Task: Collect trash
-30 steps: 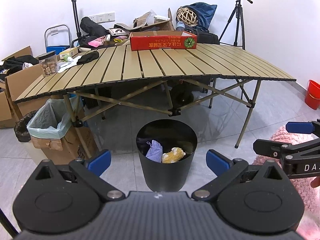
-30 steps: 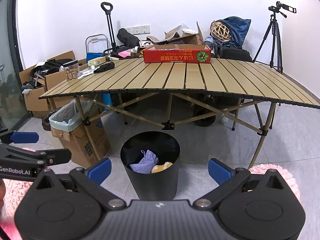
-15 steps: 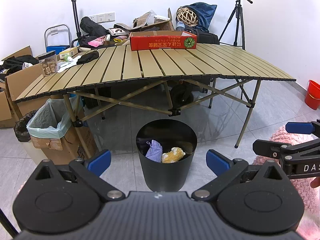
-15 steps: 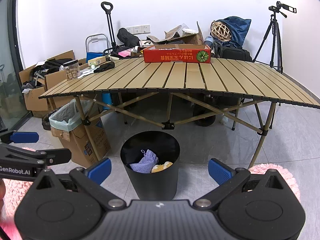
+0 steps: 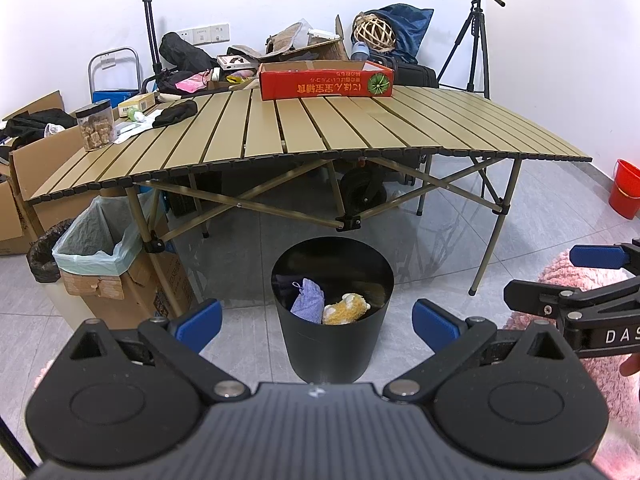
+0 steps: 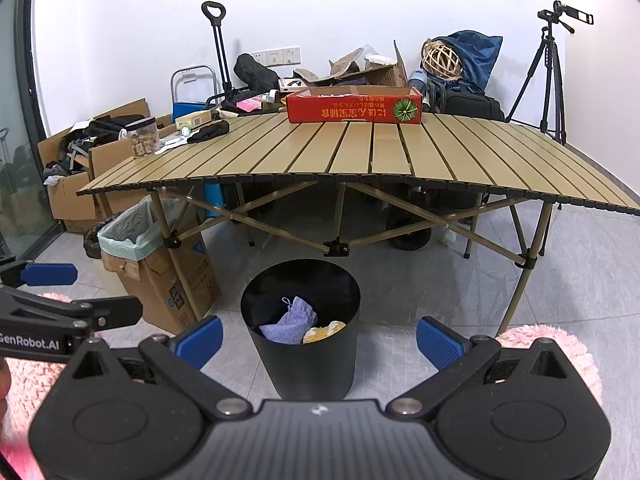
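A black round bin (image 5: 330, 342) (image 6: 304, 364) stands on the grey floor in front of a slatted folding table (image 5: 304, 128) (image 6: 360, 152). Inside it lie a purple cloth (image 5: 307, 306) (image 6: 290, 322) and a yellow plush piece (image 5: 346, 309) (image 6: 322, 330). My left gripper (image 5: 318, 322) hovers open just short of the bin, nothing between its blue pads. My right gripper (image 6: 318, 338) is likewise open and empty, level with the bin. Each gripper shows at the edge of the other's view.
A cardboard box lined with a pale green bag (image 5: 98, 248) (image 6: 132, 236) sits left of the bin by a table leg. A red carton (image 5: 326, 80) and a jar (image 5: 96, 124) are on the table. Pink rugs (image 5: 592, 320) (image 6: 548, 340), a red bucket (image 5: 624, 188) and a tripod (image 5: 476, 36) stand right.
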### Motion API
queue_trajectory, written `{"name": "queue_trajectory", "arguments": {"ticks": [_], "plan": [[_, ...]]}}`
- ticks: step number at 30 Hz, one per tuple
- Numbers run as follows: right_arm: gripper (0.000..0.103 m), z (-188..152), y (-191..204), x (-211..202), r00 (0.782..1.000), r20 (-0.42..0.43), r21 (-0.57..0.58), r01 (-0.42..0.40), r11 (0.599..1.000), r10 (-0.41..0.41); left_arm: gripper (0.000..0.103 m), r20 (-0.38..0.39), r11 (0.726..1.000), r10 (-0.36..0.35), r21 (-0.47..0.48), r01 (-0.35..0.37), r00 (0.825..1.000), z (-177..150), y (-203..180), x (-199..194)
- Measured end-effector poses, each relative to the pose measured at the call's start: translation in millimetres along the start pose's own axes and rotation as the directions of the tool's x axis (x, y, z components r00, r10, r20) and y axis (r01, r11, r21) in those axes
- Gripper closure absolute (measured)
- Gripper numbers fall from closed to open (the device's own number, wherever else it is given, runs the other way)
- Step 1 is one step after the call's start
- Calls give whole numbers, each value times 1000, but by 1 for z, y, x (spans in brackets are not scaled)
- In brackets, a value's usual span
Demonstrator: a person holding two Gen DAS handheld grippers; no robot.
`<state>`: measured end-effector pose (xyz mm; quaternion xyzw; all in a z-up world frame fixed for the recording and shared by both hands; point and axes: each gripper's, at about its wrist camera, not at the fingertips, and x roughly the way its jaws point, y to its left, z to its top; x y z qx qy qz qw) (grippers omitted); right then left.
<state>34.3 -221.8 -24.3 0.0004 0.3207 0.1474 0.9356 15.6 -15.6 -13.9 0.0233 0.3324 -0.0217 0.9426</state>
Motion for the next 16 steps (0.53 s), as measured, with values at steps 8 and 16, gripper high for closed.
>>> {"name": "queue_trajectory", "arguments": {"ticks": [8,16], "plan": [[0,-2,0,2,1000,-6,2,0,1000,0,0,0,1000,-1,-1,1,1000,0,0,0],[0,-3,1,5,1000,-19,2,-2,1000,2,0,-4,1000,9,-2,-9,1000,-2,-1,1]]}}
